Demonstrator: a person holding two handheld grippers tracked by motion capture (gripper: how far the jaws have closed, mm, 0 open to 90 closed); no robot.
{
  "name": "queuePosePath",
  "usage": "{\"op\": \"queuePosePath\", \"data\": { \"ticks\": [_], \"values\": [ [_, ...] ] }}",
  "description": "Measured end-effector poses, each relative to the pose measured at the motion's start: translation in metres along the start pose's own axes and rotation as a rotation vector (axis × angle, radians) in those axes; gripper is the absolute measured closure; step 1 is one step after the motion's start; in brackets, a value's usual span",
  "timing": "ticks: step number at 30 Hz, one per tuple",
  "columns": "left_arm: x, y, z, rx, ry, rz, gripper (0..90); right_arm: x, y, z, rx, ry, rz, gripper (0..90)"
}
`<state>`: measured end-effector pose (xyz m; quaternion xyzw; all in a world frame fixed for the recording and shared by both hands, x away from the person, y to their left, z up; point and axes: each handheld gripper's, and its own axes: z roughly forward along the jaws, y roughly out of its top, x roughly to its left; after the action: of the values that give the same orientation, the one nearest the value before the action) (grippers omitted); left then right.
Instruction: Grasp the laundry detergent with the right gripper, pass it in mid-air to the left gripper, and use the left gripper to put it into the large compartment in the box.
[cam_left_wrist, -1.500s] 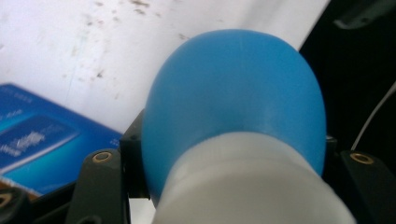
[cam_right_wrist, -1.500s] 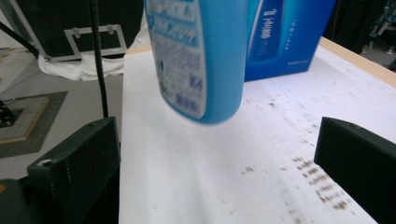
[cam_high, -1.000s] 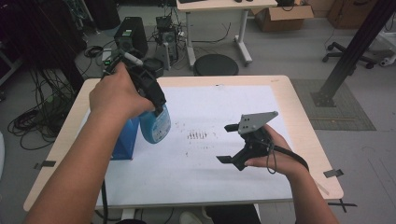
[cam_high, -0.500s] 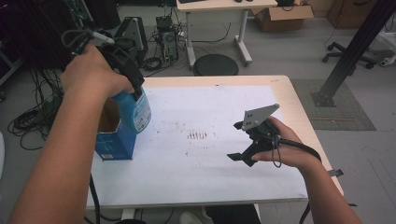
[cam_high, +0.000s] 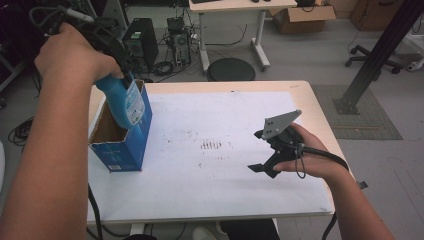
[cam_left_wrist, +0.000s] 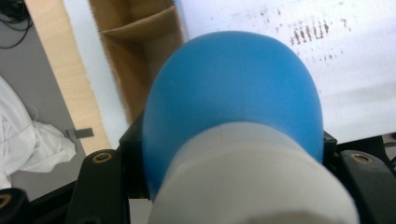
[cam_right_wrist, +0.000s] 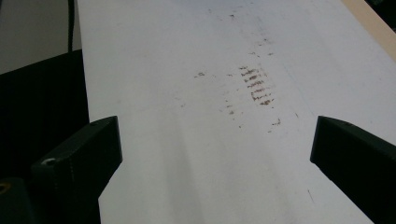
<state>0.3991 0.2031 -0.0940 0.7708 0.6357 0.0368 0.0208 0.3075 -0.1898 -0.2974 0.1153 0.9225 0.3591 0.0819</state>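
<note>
Blue bottle (cam_high: 126, 104), white-capped, pinched near its neck in the left gripper (cam_high: 117, 55); jaws clamp both sides of it in the left gripper view (cam_left_wrist: 233, 112). Bottle hangs base-down, tilted, its lower end at the open top of the blue carton (cam_high: 127, 145), seemingly partly inside.

Carton stands upright on the white sheet (cam_high: 215, 200) at the table's left side. Top flaps open, brown cardboard inside; a cardboard divider (cam_left_wrist: 140, 25) splits the interior. Cannot tell what else lies in it.

Right gripper (cam_high: 265, 160) rests low over the sheet on the right, well apart from the carton. Jaws spread wide, nothing between them. Brown smudges (cam_right_wrist: 256, 84) mark the sheet ahead.
</note>
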Motion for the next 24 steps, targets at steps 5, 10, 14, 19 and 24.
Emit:
{"op": "queuePosePath", "data": {
  "ticks": [5, 10, 14, 19, 24],
  "values": [
    [0.017, 0.002, -0.002, -0.005, -0.005, -0.045, 38.6, -0.001, 0.0, -0.001, 0.007, 0.002, -0.003, 2.3],
    [0.03, 0.003, -0.001, 0.002, 0.015, -0.082, 38.6, -0.002, -0.001, -0.002, 0.01, 0.003, 0.005, 2.3],
    [0.041, 0.002, 0.0, 0.0, 0.023, -0.106, 38.6, -0.004, -0.003, 0.0, 0.013, 0.005, 0.014, 2.3],
    [0.049, 0.002, 0.003, 0.007, 0.019, -0.125, 38.6, -0.005, -0.006, 0.002, 0.021, 0.006, 0.019, 2.3],
    [0.054, 0.004, 0.011, 0.013, 0.015, -0.133, 38.6, -0.006, -0.007, 0.001, 0.022, -0.005, 0.031, 2.3]
  ]
}}
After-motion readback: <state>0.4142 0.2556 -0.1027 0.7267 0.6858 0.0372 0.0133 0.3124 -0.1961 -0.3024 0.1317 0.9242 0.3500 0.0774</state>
